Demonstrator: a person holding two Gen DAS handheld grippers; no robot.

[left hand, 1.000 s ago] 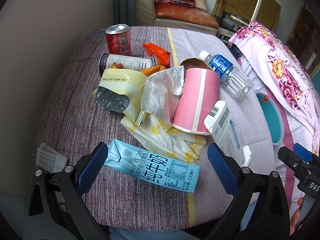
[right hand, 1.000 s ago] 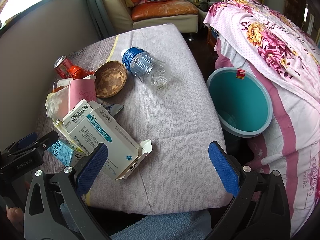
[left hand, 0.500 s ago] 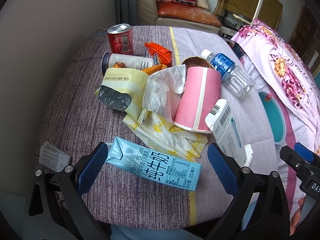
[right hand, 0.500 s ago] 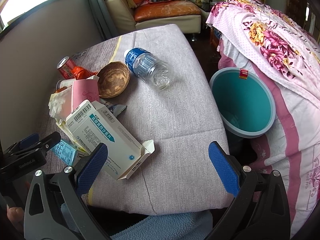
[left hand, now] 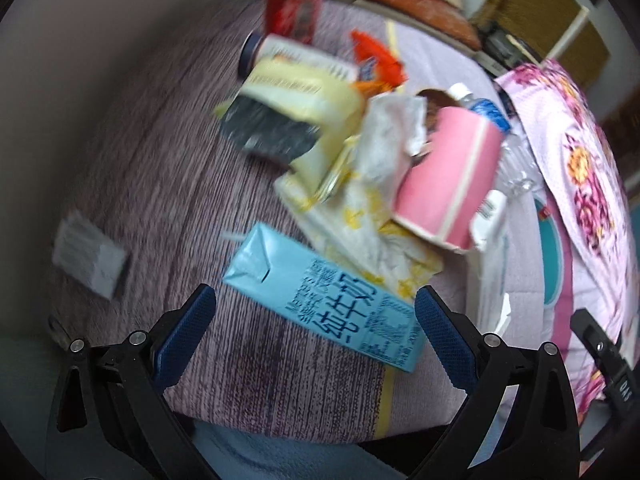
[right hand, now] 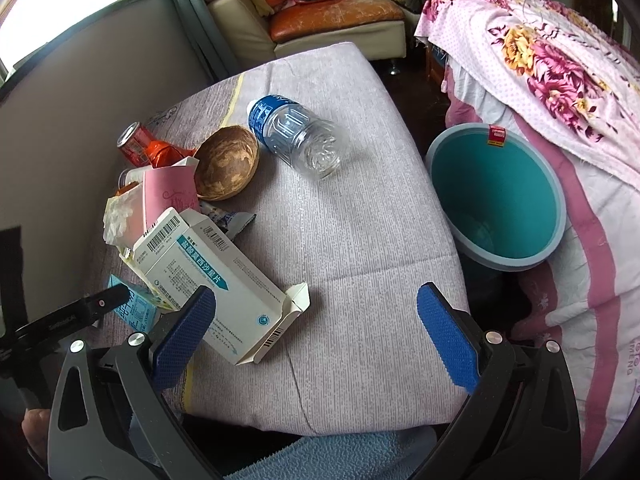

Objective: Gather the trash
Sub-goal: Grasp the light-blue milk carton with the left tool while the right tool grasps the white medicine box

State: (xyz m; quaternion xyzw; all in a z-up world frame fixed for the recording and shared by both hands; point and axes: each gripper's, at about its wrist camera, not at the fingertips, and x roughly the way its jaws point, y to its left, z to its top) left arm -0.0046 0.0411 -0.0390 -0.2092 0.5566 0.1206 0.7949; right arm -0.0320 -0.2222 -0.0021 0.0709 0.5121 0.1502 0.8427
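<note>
Left claw [left hand: 314, 330] spread wide, holding nothing, hanging low over the near edge of the purple striped cloth-covered bench [left hand: 168, 184]. Directly ahead and between the two blue pads: a light blue rectangular milk carton [left hand: 324, 294] lying flat. Long axis running diagonally, from the folded top at the far left down to the base at the near right, so not square to the pads; base end close to the right pad, no contact visible. Left view blurred, so finer contact hard to judge.

Beyond the carton, a heap of rubbish: yellow-patterned crumpled paper wrapper [left hand: 360, 224], pink paper cup on its side [left hand: 448, 188], pale yellow foil-lined pouch [left hand: 296, 116], red drink can [left hand: 294, 8] standing upright at the far edge.

Right claw [right hand: 314, 330] likewise spread and empty, hovering above bare cloth. Just to its left, a white cardboard medicine box with open end flap [right hand: 224, 292], lying flat, long axis slanting from far left to near right. Farther off, a clear plastic bottle with blue label [right hand: 296, 136] on its side beside a brown wooden bowl [right hand: 226, 162]. Teal round plastic bin [right hand: 496, 196] standing off the bench's right edge, nearer the right claw.

Judgement: milk carton the likeliest next pick, left claw the nearer; slight twist needed to close across the carton's short side, then a carry rightward across the bench to the bin.
</note>
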